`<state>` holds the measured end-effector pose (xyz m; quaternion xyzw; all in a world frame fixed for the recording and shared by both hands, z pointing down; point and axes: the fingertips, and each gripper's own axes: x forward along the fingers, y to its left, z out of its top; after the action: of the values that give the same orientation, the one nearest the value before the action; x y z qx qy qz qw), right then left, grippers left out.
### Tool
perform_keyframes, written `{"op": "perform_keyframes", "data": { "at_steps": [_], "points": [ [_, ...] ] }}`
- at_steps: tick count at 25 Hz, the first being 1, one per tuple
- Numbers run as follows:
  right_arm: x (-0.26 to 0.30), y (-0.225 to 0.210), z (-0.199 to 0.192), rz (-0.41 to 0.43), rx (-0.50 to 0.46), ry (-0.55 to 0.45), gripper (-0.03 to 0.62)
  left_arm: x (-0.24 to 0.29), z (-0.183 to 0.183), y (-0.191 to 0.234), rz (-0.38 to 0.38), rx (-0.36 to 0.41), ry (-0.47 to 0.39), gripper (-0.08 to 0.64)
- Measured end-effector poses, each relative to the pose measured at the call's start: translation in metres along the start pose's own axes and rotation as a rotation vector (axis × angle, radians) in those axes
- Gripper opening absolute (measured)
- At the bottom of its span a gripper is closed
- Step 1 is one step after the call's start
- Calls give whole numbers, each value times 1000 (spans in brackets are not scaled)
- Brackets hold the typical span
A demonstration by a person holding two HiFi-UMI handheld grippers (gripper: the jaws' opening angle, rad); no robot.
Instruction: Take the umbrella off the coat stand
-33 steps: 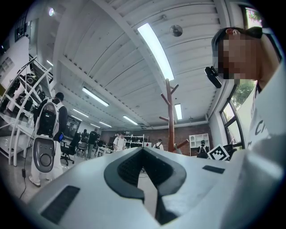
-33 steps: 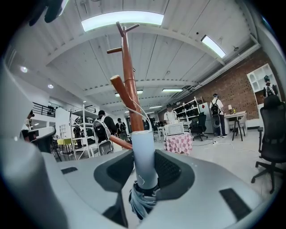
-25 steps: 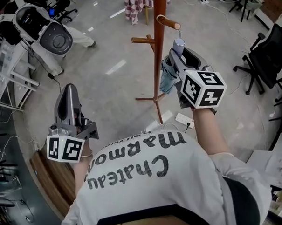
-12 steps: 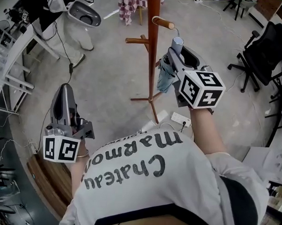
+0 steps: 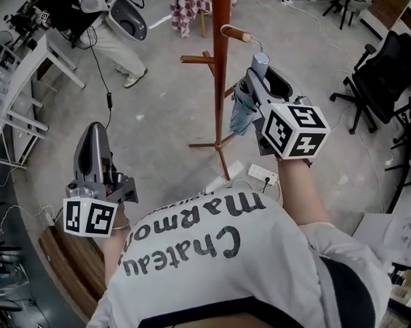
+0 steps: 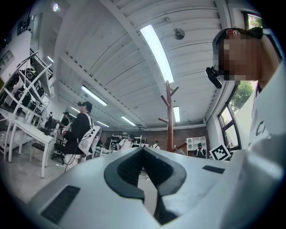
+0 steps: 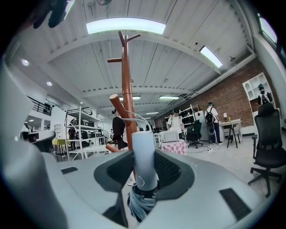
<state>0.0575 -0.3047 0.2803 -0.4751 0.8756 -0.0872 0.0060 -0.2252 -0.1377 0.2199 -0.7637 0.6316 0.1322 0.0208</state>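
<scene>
A folded blue-grey umbrella (image 5: 242, 112) with a pale cylindrical handle (image 7: 144, 156) hangs beside the brown wooden coat stand (image 5: 219, 72). Its thin strap loops over an upward peg (image 5: 237, 33). My right gripper (image 5: 255, 77) is shut on the handle, the folded canopy hanging below the jaws (image 7: 143, 152). My left gripper (image 5: 95, 133) is held low at the left, well away from the stand, shut with nothing in it. In the left gripper view the stand (image 6: 169, 117) rises far off past the closed tips (image 6: 143, 150).
A person with a backpack (image 5: 123, 20) stands at the upper left near white tables (image 5: 33, 64). Office chairs (image 5: 393, 73) sit at the right. A power strip (image 5: 263, 174) and cables lie by the stand's feet. A checkered cloth (image 5: 188, 6) hangs behind the stand.
Both grippers stay where they were, the right one still holding the umbrella handle. The person at the upper left has walked on past the tables.
</scene>
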Motion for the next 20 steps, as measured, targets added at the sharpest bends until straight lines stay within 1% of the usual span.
{"op": "perform_keyframes", "data": {
  "at_steps": [15, 20],
  "points": [
    [-16, -5, 10, -2, -5, -41, 156, -10, 3, -12, 5, 11, -4, 21],
    [-19, -3, 13, -4, -38, -53, 155, -12, 5, -11, 12, 16, -12, 21]
  ]
}}
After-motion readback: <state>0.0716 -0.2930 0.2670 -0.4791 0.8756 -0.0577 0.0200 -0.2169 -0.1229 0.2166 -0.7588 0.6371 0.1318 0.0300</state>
